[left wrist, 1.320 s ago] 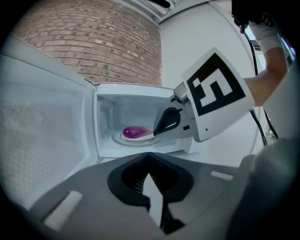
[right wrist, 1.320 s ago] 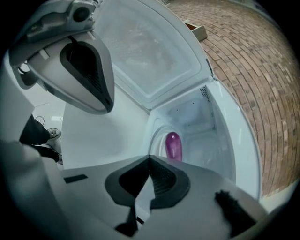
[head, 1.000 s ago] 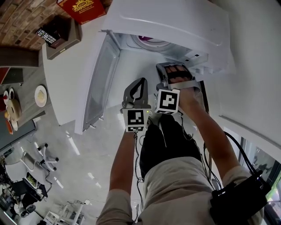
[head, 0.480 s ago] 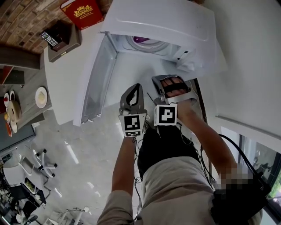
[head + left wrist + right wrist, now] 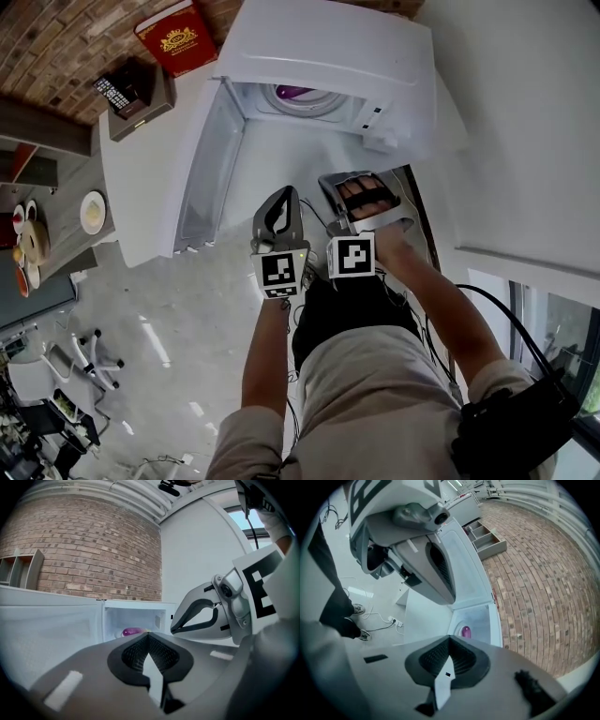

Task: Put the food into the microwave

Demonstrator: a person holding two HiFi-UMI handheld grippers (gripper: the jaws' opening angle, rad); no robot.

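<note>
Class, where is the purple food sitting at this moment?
In the head view, the purple food sits inside the open microwave, top centre, right of its door.

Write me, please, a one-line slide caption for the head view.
Shut and empty, the left gripper and right gripper face the open microwave, a purple item inside.
</note>
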